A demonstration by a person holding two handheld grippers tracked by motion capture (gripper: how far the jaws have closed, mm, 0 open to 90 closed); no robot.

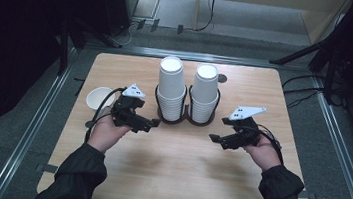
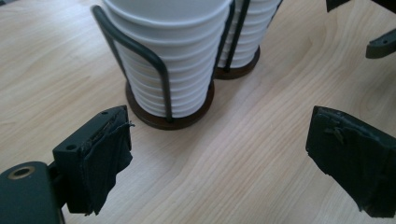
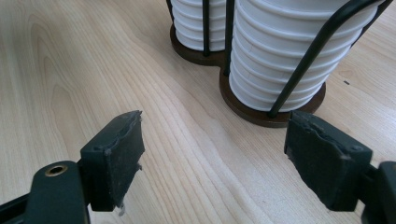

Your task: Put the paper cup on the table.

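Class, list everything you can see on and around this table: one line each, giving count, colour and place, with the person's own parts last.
cup stacks: two, white, upside down in the holder at the table's middle back.
holder: one, dark base with black wire uprights, around both stacks.
single cup: one, white, upright, beside the left hand.
table: one, light wood.
left gripper: one, black, open, empty, near the left stack.
right gripper: one, black, open, empty.
sleeves: two, dark.
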